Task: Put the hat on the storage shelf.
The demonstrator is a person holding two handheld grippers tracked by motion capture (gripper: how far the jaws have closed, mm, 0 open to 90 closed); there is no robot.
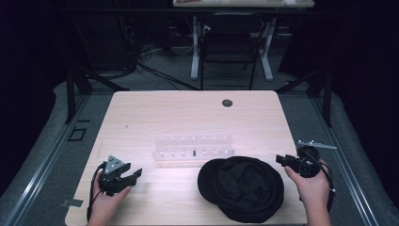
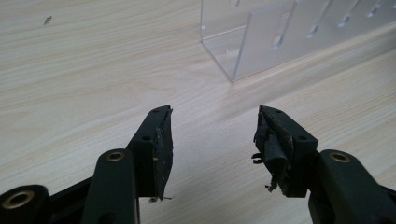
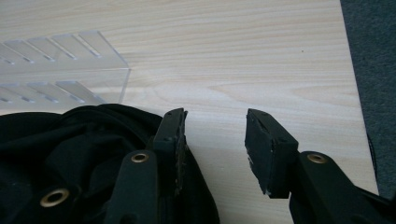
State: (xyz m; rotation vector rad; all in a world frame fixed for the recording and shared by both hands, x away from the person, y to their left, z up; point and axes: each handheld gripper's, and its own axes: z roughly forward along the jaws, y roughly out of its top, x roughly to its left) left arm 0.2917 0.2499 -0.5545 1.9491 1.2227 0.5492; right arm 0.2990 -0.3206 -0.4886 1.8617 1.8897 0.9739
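The black cap looks soft and floppy, so the wide-open right gripper should pinch its edge, while the left gripper waits open and empty.

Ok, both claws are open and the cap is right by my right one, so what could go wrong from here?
1. The cap is soft, crumpled cloth; the right claw may pinch one loose fold, so it could sag or slip.
2. The clear rack stands just behind the cap; a lifted or dragged cap could snag or shove it.
3. The cap's edge lies near the table's front edge, so a nudge could push it off.
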